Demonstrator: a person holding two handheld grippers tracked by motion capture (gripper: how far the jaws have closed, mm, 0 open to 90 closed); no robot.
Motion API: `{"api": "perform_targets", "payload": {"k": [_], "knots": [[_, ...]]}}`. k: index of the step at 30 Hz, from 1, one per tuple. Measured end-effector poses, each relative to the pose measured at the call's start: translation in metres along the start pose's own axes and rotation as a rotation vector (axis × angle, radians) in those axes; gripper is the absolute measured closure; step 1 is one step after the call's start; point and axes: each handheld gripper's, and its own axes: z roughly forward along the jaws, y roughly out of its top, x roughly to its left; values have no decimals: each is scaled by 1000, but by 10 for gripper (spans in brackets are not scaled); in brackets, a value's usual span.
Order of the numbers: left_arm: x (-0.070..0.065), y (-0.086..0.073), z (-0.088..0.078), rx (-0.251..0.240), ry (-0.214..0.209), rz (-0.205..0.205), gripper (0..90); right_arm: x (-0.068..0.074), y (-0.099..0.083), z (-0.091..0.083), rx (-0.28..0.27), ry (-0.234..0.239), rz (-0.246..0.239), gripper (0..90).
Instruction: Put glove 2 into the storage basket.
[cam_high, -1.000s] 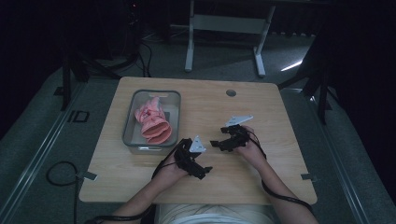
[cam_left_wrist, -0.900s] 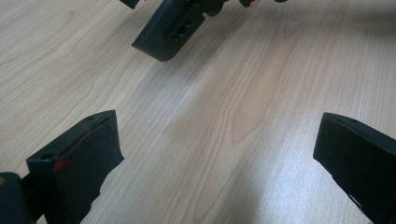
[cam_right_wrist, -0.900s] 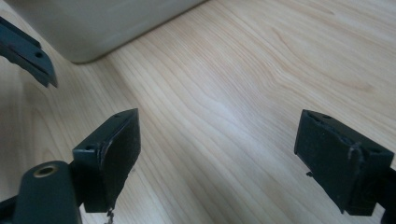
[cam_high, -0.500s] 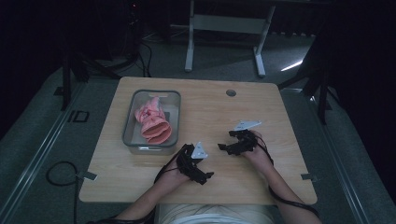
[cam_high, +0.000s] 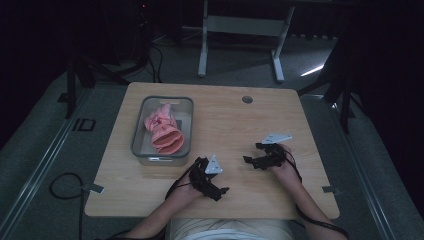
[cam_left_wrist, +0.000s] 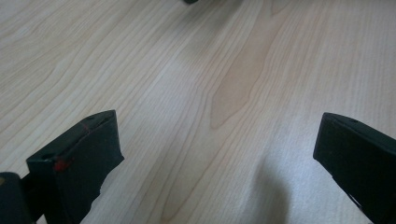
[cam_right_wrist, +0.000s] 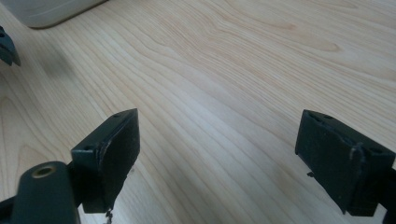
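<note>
A clear plastic bin (cam_high: 142, 152) stands on the left half of the wooden table (cam_high: 225, 117), and a crumpled pink cloth (cam_high: 162, 131) lies inside it. My left gripper (cam_high: 220, 192) rests low near the front edge, just right of the bin's near corner, its jaws wide apart over bare wood (cam_left_wrist: 219, 140). My right gripper (cam_high: 251, 156) sits to the right of it, pointing left toward the bin, also open with nothing between its jaws (cam_right_wrist: 215, 149). A corner of the bin (cam_right_wrist: 46, 11) shows at the top left of the right gripper view.
A round cable hole (cam_high: 247, 99) sits near the table's far edge. A white desk frame (cam_high: 240, 30) stands on the floor beyond the table. A cable (cam_high: 62, 187) loops on the floor at the left. Bare wood lies between bin and right edge.
Both grippers have drawn back toward the front edge of the table. The right one moved right and nearer the person. The bin and cloth have not moved.
</note>
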Motion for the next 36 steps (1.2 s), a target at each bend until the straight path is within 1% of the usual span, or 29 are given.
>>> {"api": "perform_targets", "payload": {"k": [4, 5, 8, 9, 11, 14, 15, 23, 26, 29, 31, 32, 36], "knots": [[2, -2, 1, 7, -3, -9, 4, -3, -6, -5, -2, -4, 8, 137], [2, -3, 1, 10, 2, -6, 4, -4, -7, -7, -3, -6, 10, 137], [2, -4, 1, 7, -2, -4, 4, -6, -10, -9, -4, -9, 17, 137], [1, -4, 1, 9, 0, -1, 4, -8, -12, -12, -8, -18, 16, 138], [0, -4, 1, 5, 5, -1, 4, -9, -15, -14, -14, -23, 20, 138], [0, -5, 1, -3, 3, -6, 4, -10, -19, -17, -13, -35, 11, 138], [0, -6, 1, -2, 3, -5, 4, -10, -20, -19, -18, -34, 15, 138], [-3, -6, 1, -5, 18, 16, 4, -13, -27, -28, -30, -51, 26, 138], [-4, -7, 0, -6, 21, 22, 4, -13, -28, -30, -29, -58, 25, 138], [-6, -8, 0, -9, 36, 36, 4, -13, -31, -33, -25, -60, 23, 138], [-6, -8, 0, -9, 36, 36, 4, -13, -32, -34, -22, -64, 23, 138], [-7, -9, -1, -13, 52, 47, 4, -14, -34, -37, -17, -70, 28, 138], [-8, -9, -2, -18, 52, 49, 4, -16, -40, -43, -24, -83, 41, 138]]}}
